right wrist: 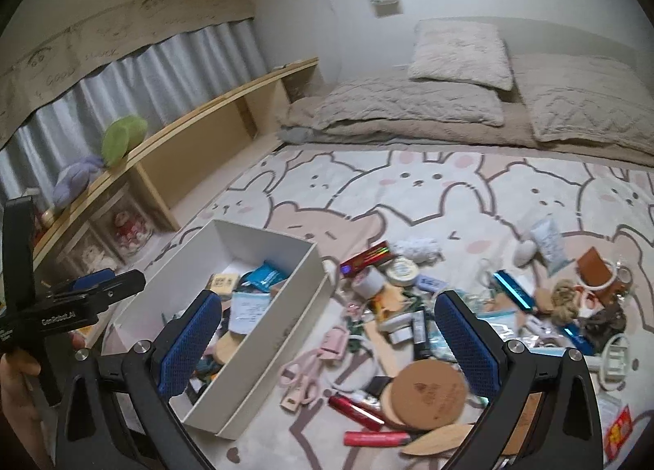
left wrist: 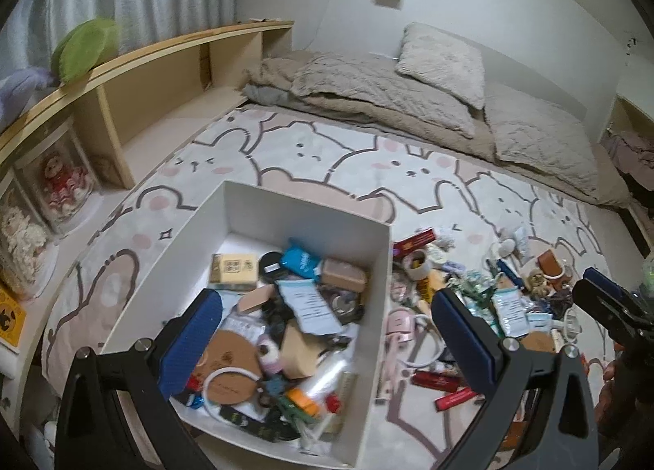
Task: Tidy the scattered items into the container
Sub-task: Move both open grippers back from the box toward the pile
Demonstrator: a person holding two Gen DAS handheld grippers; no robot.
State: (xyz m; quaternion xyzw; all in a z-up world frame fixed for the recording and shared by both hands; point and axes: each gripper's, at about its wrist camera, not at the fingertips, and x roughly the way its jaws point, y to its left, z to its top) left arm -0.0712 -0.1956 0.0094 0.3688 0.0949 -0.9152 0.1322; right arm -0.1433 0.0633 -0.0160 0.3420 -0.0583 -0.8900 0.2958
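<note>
A white box (left wrist: pixel 380 278) on the patterned rug holds several small items; it also shows in the right wrist view (right wrist: pixel 261 351). My left gripper (left wrist: pixel 327 343) is open and empty above the box. My right gripper (right wrist: pixel 329 341) is open and empty, above the box's right wall and the scattered pile. To the right of the box lie pink scissors (right wrist: pixel 304 368), a round cork coaster (right wrist: pixel 429 386), red tubes (right wrist: pixel 355 406), a tape roll (right wrist: pixel 402 271) and a blue bar (right wrist: pixel 513 288). The right gripper's finger (left wrist: pixel 609 302) shows at the left view's right edge.
A low wooden shelf (right wrist: pixel 196 130) with plush toys runs along the left wall under grey curtains. A beige mattress (right wrist: pixel 449 118) with pillows lies at the back. The bunny-print rug (right wrist: pixel 408 184) stretches between them. The left gripper's body (right wrist: pixel 81 298) shows at the right view's left.
</note>
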